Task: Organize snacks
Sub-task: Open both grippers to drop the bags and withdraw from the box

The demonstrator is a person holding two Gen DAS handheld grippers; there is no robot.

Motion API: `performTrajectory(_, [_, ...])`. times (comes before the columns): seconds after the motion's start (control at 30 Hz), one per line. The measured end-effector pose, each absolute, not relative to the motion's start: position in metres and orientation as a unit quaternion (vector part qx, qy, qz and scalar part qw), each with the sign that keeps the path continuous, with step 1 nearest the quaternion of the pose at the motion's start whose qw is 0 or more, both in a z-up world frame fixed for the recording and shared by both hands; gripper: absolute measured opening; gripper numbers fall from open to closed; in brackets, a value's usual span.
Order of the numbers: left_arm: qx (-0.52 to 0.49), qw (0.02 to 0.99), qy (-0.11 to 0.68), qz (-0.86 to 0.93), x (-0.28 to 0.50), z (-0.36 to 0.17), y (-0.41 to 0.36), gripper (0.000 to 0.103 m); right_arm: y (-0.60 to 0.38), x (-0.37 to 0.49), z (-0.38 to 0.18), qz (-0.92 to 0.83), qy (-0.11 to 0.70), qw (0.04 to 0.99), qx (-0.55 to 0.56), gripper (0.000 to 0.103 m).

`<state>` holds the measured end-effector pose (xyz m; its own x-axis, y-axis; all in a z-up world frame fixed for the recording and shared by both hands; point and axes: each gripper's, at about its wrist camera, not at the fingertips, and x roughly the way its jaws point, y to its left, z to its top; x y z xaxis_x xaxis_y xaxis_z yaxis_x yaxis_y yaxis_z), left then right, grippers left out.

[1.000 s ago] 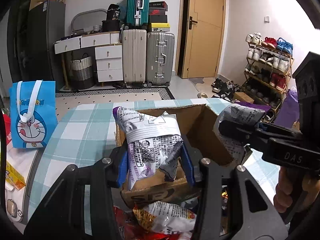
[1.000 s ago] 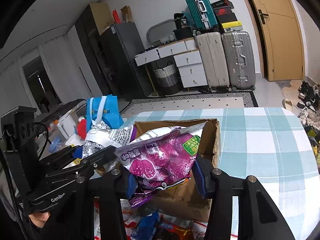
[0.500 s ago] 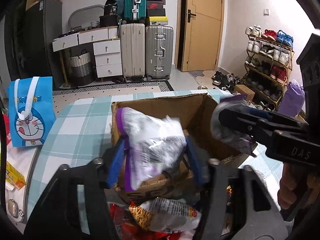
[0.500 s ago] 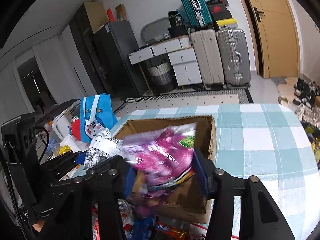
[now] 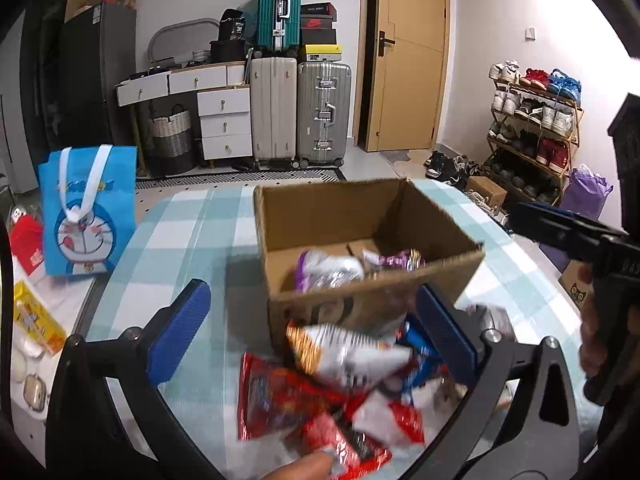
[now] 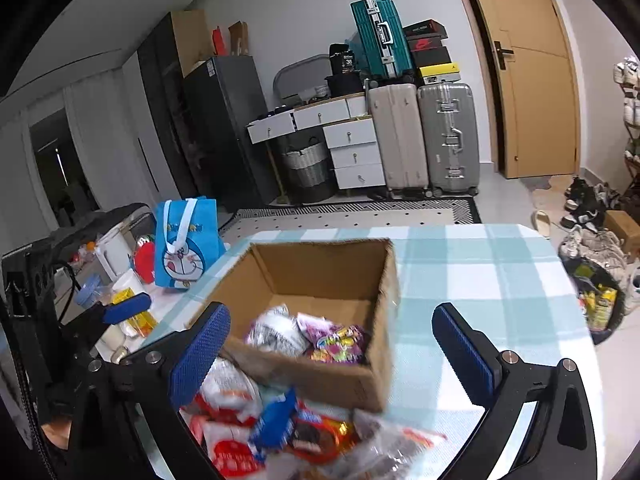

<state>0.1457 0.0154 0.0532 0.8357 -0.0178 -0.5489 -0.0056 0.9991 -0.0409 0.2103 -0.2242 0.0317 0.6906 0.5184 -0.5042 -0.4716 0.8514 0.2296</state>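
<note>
Snacks: a white-and-purple packet (image 5: 328, 274) and a purple packet (image 5: 394, 259) lie on the floor of the open cardboard box (image 5: 360, 220), which stands on the checked tablecloth (image 5: 180, 232). More packets form a loose pile (image 5: 340, 380) just in front of the box, touching its near wall. The left gripper (image 5: 316, 328) hangs over that pile, its jaws opening wide with nothing pinched. The right gripper (image 6: 332, 348) hovers at the box's near edge, its jaws likewise opening and gripping nothing. A blue cartoon bag (image 5: 88, 208) stands upright at the table's left.
</note>
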Motion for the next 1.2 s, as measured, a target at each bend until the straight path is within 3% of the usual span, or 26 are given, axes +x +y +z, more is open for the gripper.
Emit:
performTrajectory(0.5, [-0.056, 0.945, 0.322, 0.012, 0.089, -0.007, 0.038, 0.102, -0.264, 0.145, -0.001, 0.231, 0.31, 0.922, -0.001, 0.103])
performTrajectory(1.2, [-0.045, 0.93, 0.364, -0.013, 0.103, -0.029, 0.018, 0.102, -0.265, 0.175, -0.052, 0.232, 0.408, 0.881, 0.061, 0.103])
